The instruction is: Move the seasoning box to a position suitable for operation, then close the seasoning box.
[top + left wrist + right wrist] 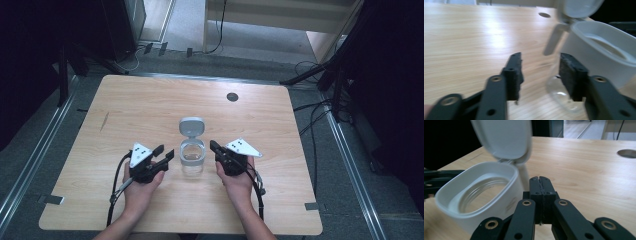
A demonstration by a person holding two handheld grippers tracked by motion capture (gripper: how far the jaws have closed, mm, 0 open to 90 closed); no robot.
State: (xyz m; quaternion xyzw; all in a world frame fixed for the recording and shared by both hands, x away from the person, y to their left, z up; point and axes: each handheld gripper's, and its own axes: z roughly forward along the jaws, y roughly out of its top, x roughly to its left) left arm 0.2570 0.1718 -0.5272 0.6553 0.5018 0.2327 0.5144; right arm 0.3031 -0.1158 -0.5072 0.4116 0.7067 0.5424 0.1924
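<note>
So the jar [192,159] sits upright near the middle of the table [125,100], right between the two grippers, lid [192,125] flipped open and leaning back on its hinge away from the person. That makes sense: with the lid up, the mouth is wide open and easy to get at from the near side.

Left gripper [167,154] is released, jaws apart with nothing between them, its right pad just beside the jar's wall. It's angled in at the jar, so my guess is it's lining up to grab or steady the body.

Right gripper [213,145] is clenched tight on nothing, pads pressed together, tip just beside the jar under the hinge side. Closed like that it works more as a poker, probably for nudging the lid or bracing the jar.
</note>
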